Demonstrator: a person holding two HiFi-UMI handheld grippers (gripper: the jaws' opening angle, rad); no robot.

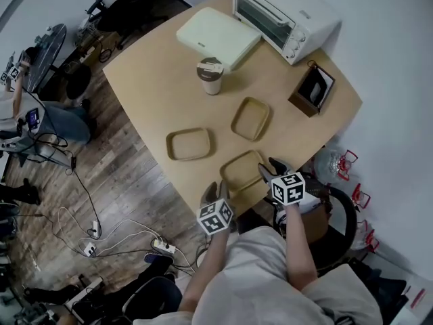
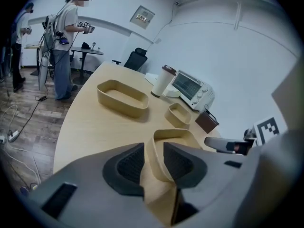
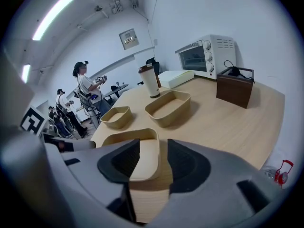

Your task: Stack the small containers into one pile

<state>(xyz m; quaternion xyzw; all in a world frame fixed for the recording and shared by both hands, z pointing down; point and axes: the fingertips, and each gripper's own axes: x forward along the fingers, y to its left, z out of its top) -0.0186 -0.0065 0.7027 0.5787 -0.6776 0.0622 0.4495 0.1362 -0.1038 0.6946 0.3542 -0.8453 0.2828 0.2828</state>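
Note:
Three tan open containers lie on the wooden table [image 1: 152, 80]: one at the left [image 1: 189, 144], one further back [image 1: 251, 118], and one by the near edge [image 1: 241, 171]. Both grippers are at the near container. My left gripper [image 1: 215, 192] straddles its left wall [image 2: 154, 160], with the pads close on either side but not visibly pressing. My right gripper [image 1: 270, 169] straddles its right rim [image 3: 145, 163], and a gap shows beside the right pad. The other two containers [image 2: 122, 97] [image 2: 179, 114] lie beyond, apart from each other.
A lidded cup [image 1: 210, 76], a cream flat case [image 1: 218, 36], a white toaster oven [image 1: 284, 19] and a brown box [image 1: 312, 89] stand at the back of the table. People [image 2: 66, 42] stand across the room. Cables [image 1: 88, 229] lie on the floor.

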